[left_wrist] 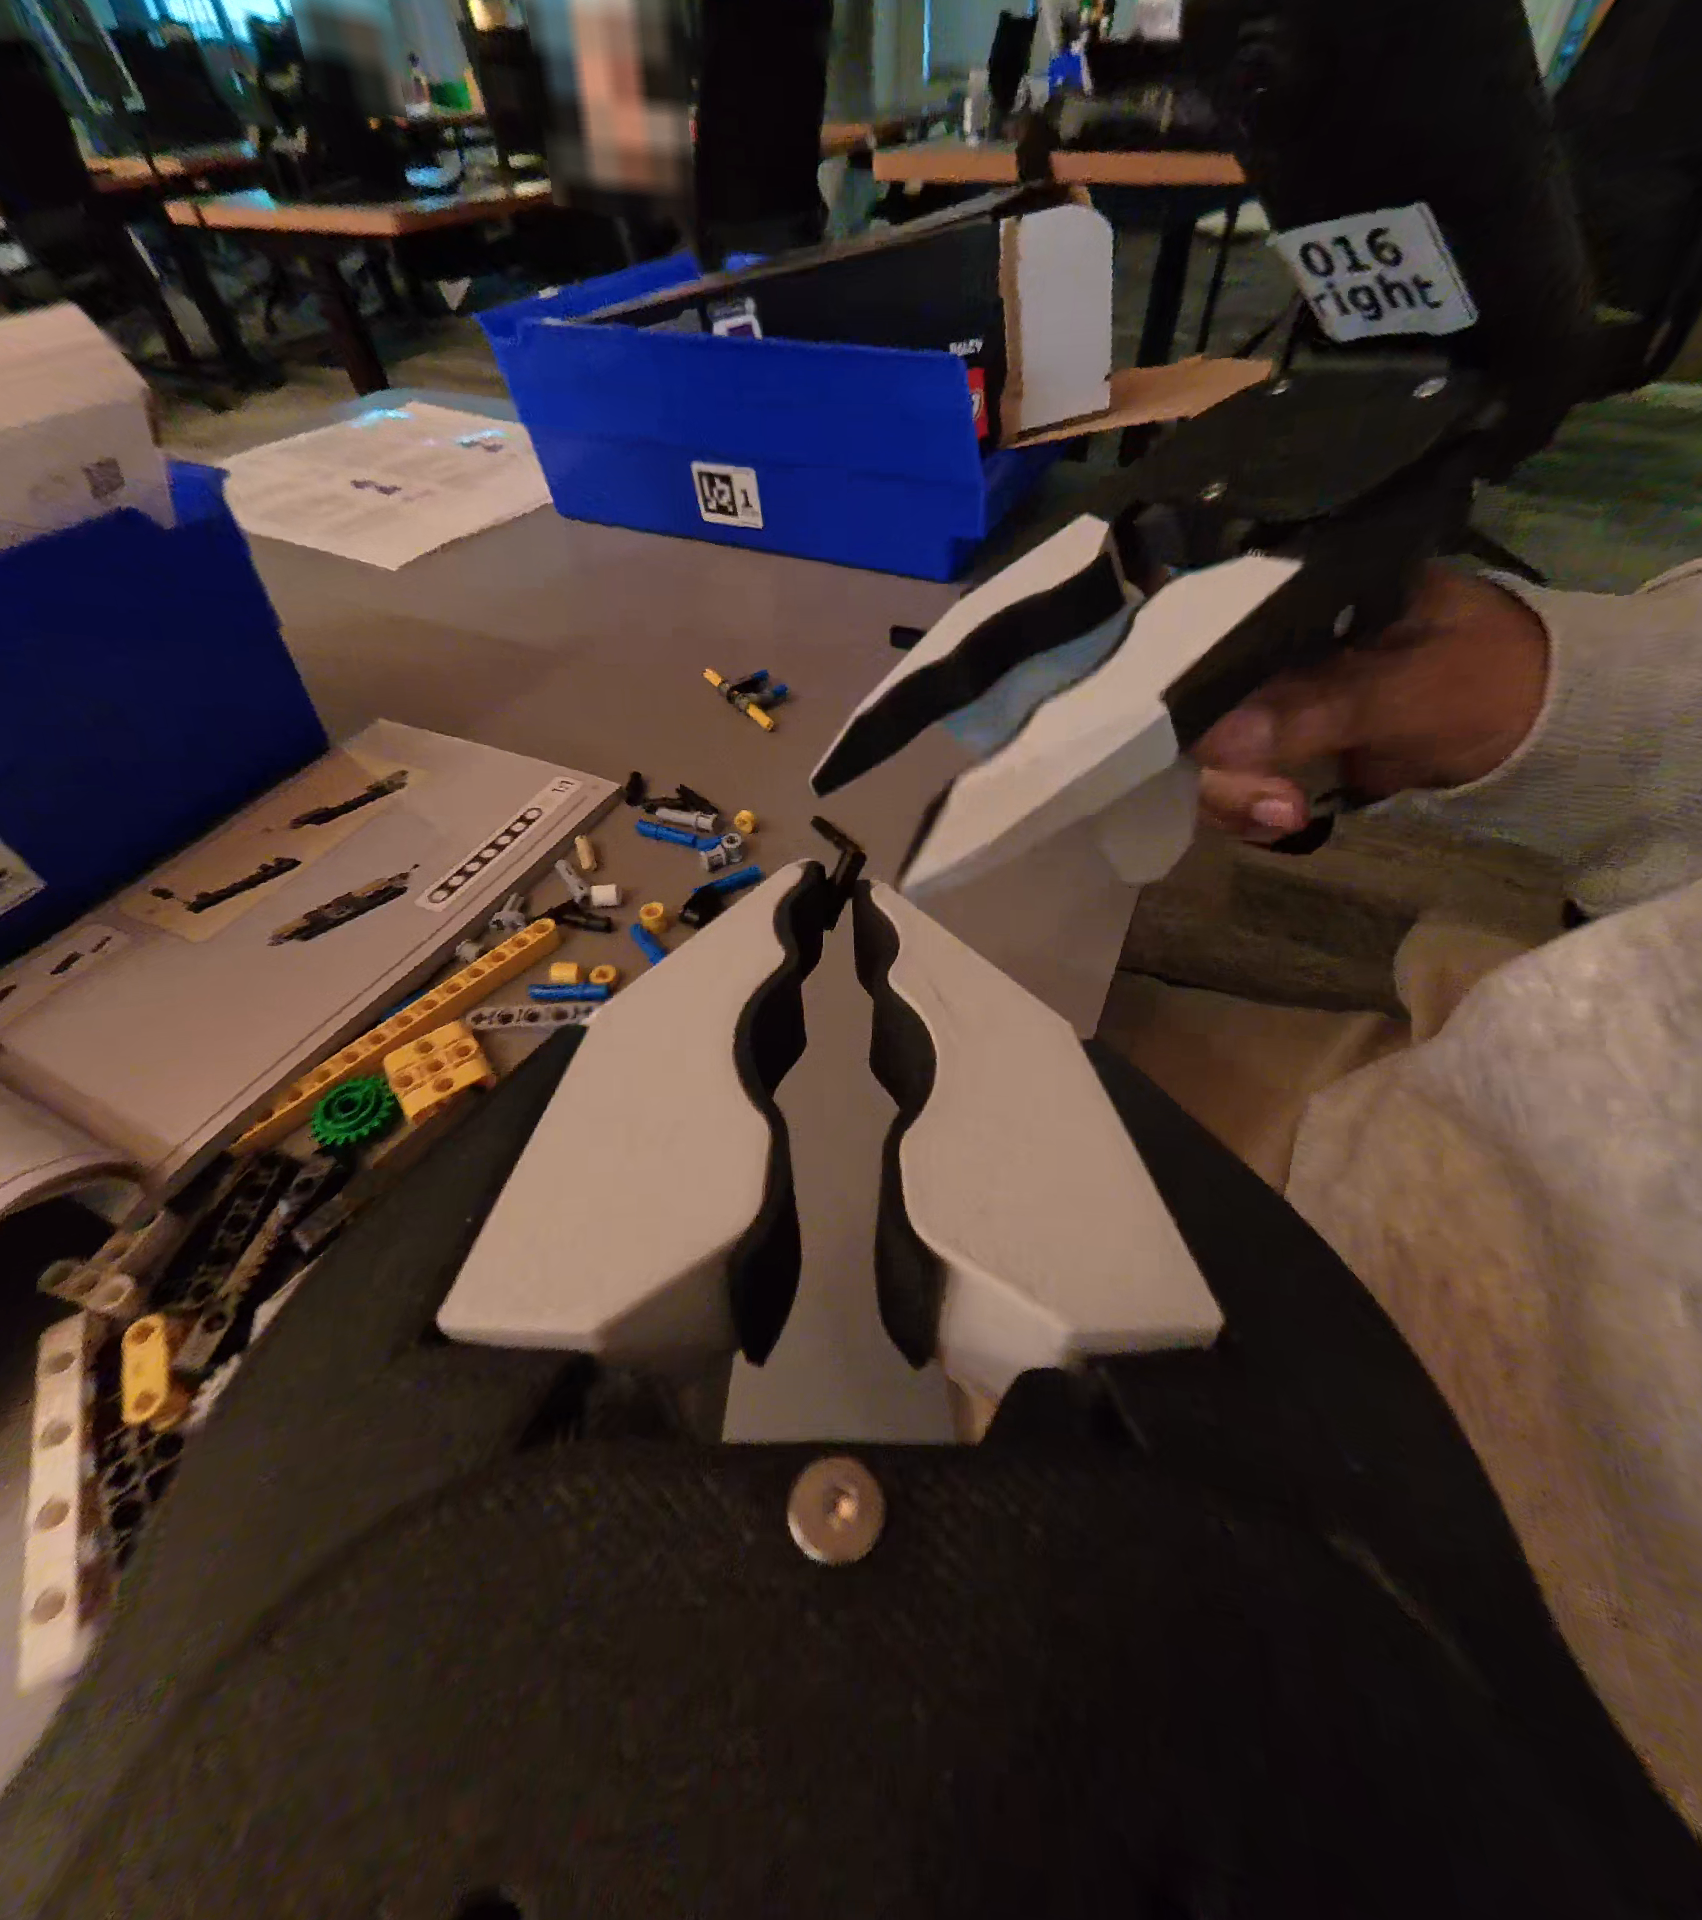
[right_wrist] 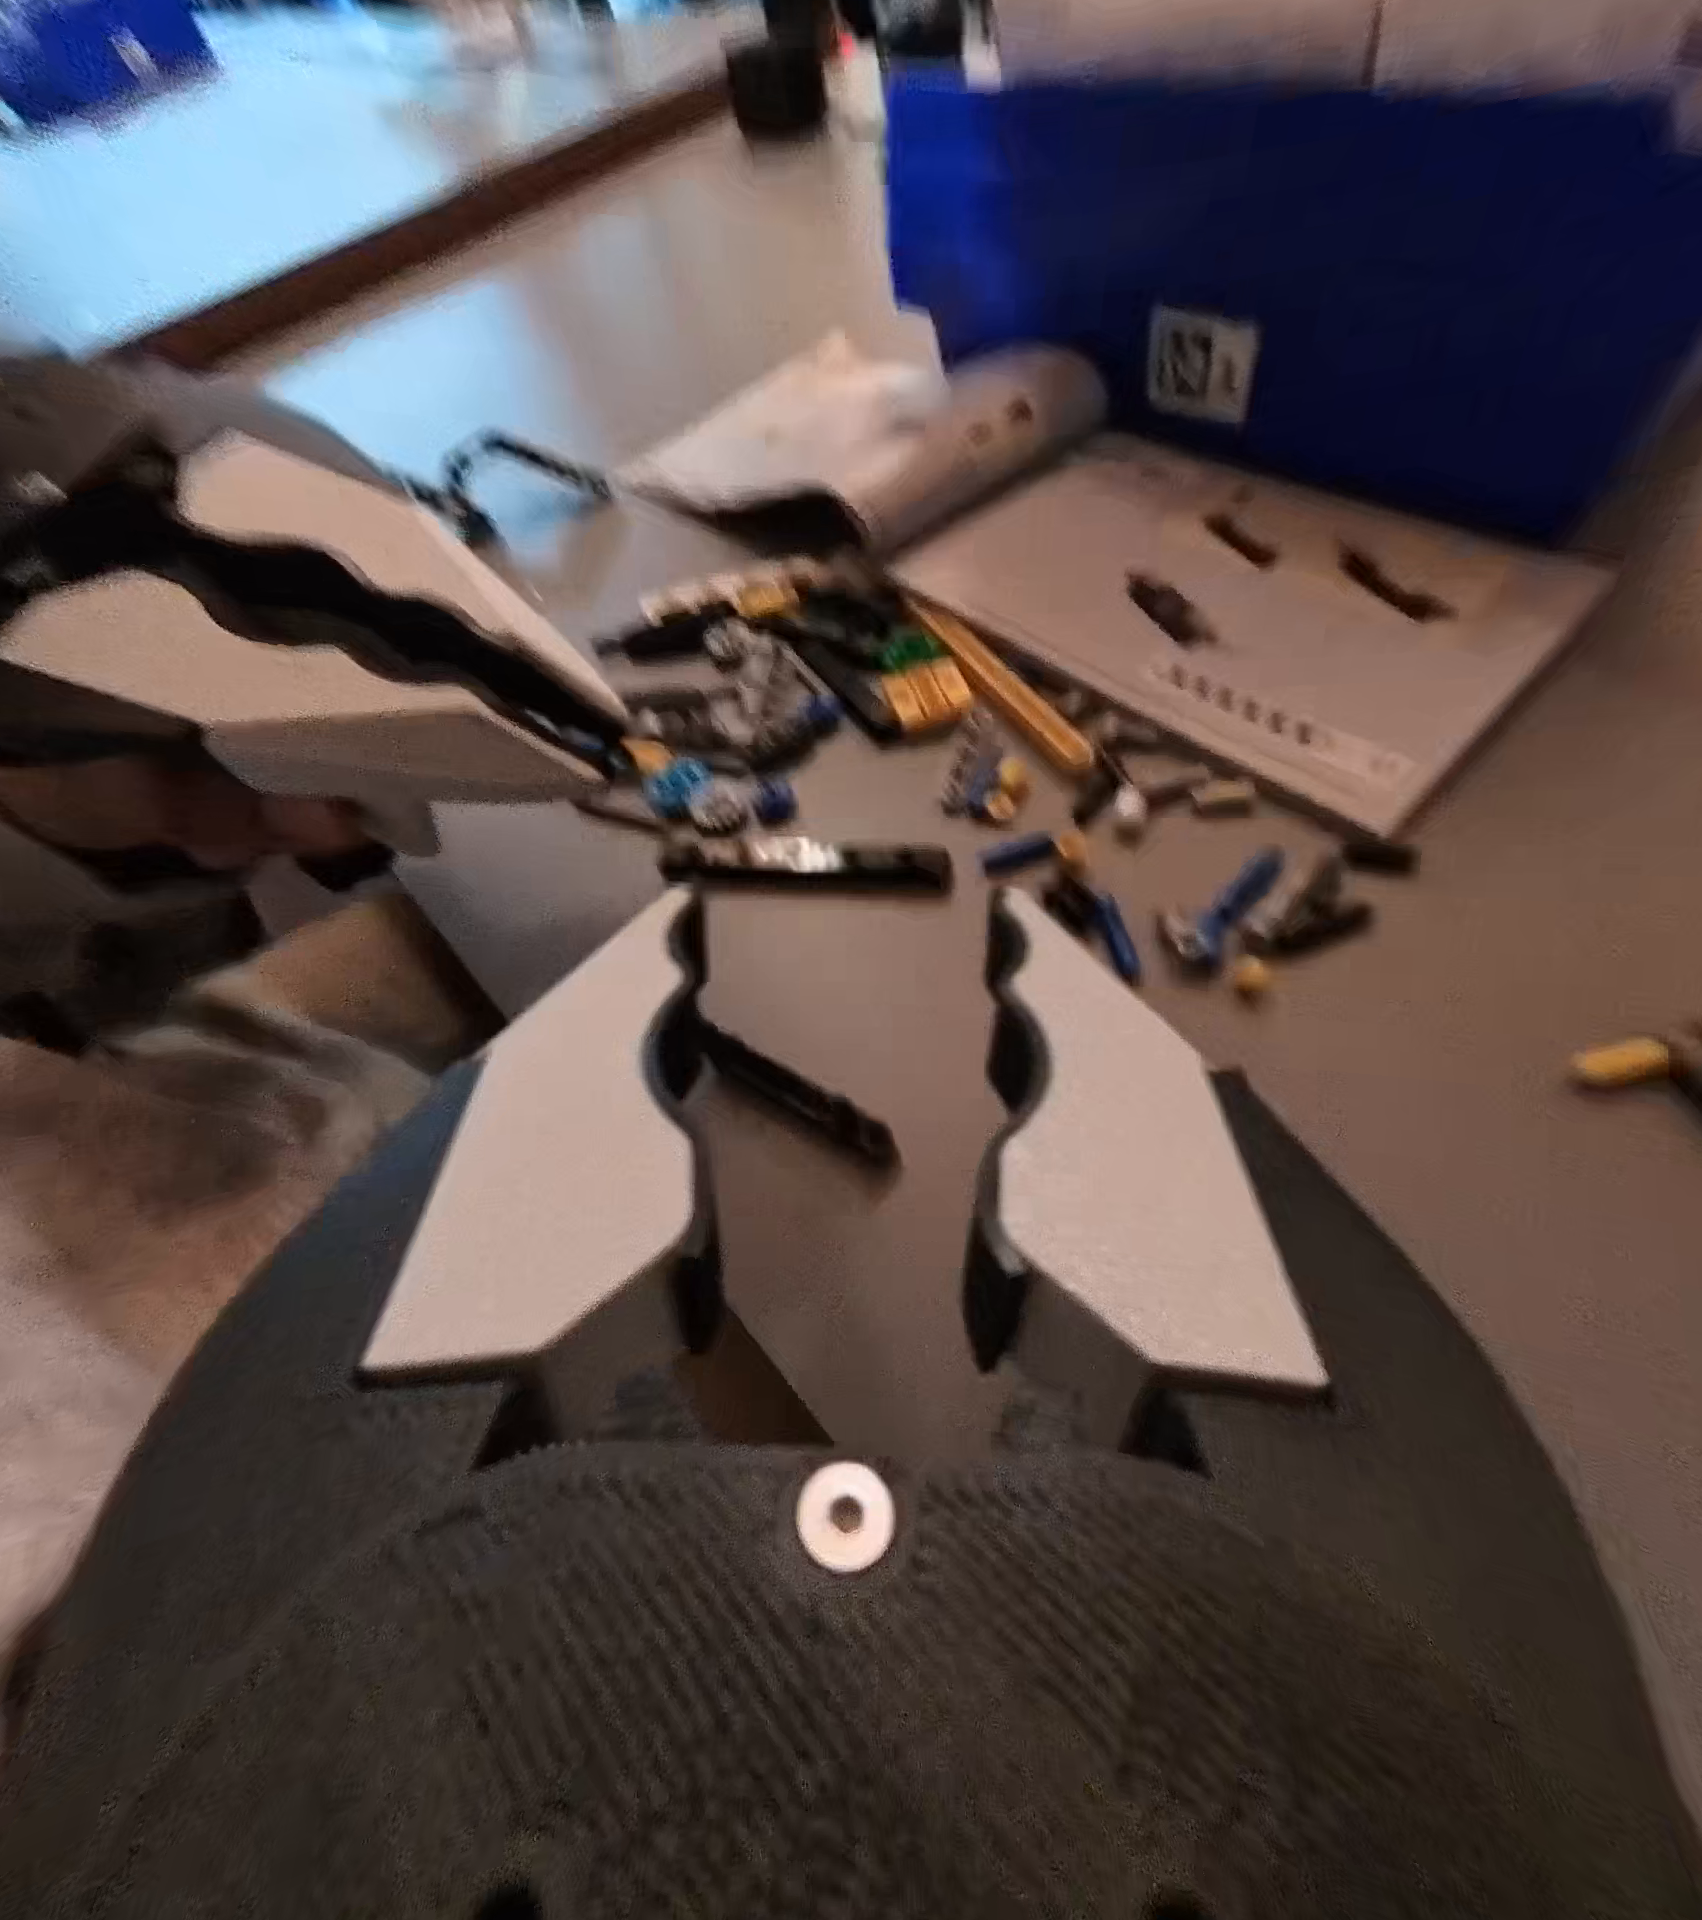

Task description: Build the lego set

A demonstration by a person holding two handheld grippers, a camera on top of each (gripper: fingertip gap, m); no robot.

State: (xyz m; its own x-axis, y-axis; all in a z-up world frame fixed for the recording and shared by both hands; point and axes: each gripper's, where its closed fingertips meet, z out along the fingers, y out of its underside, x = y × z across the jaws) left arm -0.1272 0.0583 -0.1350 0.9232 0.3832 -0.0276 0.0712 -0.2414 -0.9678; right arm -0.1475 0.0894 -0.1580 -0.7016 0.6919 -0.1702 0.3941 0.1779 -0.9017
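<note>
Evidently left gripper (left_wrist: 834,883) pinches a thin black pin (left_wrist: 839,868); right gripper (right_wrist: 842,914) gapes wide.

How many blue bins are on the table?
2. One blue bin sits at the far side holding a cardboard box; the other blue bin is left, beside the instruction booklet.

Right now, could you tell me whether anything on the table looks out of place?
Nothing looks damaged. Small loose pieces lie scattered beside the open instruction booklet, as expected mid-build.
</note>
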